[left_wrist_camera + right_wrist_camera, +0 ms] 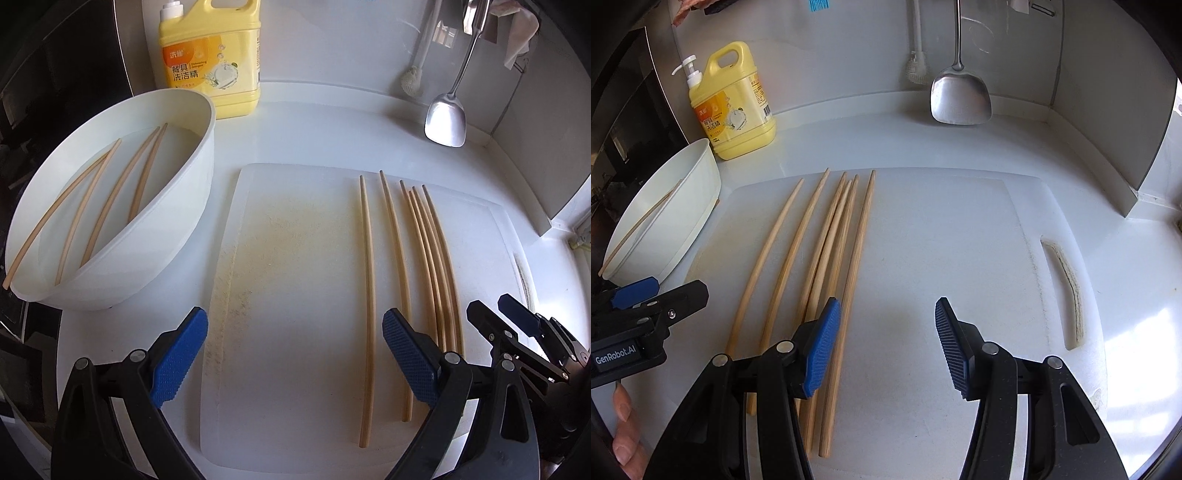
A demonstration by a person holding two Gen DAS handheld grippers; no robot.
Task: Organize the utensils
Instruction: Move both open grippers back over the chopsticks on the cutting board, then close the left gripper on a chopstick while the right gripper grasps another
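Several wooden chopsticks [397, 277] [827, 243] lie side by side on a white cutting board [295, 258] [942, 240]. Several more chopsticks [110, 199] rest in a white bowl [177, 229] [683, 206] holding water, left of the board. My left gripper [295, 354] [676, 288] hovers open over the board's stained middle; its right pad is above the two leftmost sticks. My right gripper [886, 347] [491, 306] is open just right of the bundle, its left pad over the rightmost sticks and nothing between the pads.
A yellow detergent jug [210, 55] [735, 103] stands behind the bowl. A steel spatula [445, 122] [960, 96] and a white brush [413, 81] [918, 62] hang at the back wall. A person's fingers [624, 424] show at lower left.
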